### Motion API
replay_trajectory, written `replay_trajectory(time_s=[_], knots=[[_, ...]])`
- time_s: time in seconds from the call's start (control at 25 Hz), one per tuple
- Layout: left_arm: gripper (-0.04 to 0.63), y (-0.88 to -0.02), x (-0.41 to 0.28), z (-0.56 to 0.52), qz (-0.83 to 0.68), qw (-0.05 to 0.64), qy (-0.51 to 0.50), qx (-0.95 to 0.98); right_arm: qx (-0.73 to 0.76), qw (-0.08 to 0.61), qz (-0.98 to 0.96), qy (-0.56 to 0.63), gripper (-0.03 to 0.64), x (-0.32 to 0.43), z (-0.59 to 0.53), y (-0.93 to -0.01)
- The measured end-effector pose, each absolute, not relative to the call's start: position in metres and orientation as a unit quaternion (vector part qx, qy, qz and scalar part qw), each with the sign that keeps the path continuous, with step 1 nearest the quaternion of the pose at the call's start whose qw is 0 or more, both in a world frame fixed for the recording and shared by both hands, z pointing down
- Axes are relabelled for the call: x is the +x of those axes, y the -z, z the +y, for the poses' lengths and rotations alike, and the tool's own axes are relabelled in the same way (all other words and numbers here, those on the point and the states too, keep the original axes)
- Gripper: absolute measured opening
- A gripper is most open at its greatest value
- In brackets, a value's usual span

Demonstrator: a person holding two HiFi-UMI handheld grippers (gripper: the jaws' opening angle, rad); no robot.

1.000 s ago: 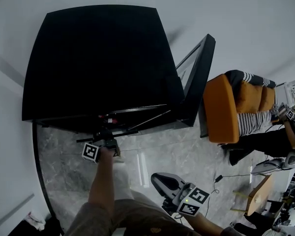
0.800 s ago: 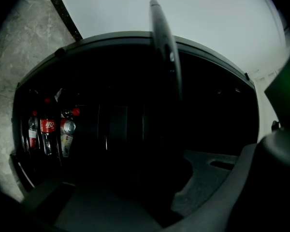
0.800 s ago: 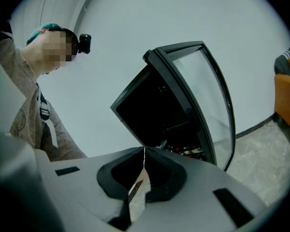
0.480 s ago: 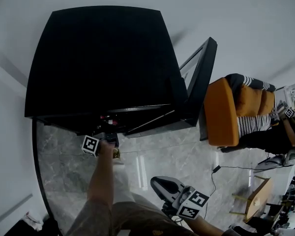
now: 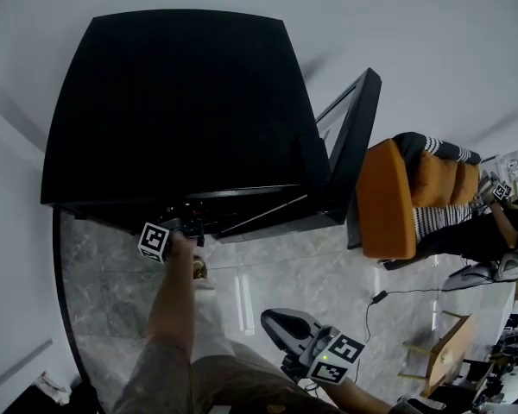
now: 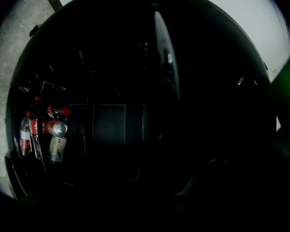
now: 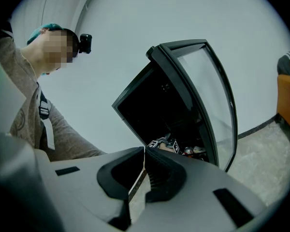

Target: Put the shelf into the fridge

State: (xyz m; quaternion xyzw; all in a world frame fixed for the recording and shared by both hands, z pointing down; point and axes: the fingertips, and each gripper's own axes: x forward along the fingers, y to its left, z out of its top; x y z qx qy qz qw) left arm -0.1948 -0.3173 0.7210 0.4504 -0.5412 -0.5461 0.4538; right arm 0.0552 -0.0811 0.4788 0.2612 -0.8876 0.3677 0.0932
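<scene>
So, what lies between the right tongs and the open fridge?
Only bare marble floor, from the right tongs to the fridge, as the head view shows.

Indistinct in dark fridge (image 5: 173,102): left gripper (image 5: 183,229) fingers

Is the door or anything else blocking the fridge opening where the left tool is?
The door is swung wide open, clear of the fridge opening. Inside, past the left tool, bottles show at the left of the left gripper view. The rest of the interior is too dark to judge.
</scene>
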Motion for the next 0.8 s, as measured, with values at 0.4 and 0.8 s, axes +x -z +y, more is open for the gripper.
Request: replay_trajectory(time_s=[0.4, 0.8], knots=[[0.017, -0.722, -0.201, -0.332, -0.545, 0.454, 0.542, 0.451, 0.264, 0.1, -0.884, -0.372, 0.021, 0.058, -0.08, -0.483], [0.017, -0.722, -0.205, -0.343, -0.545, 0.454, 0.543, 0.45, 0.261, 0.104, -0.883, -0.375, 0.021, 0.057, -0.08, -0.486]])
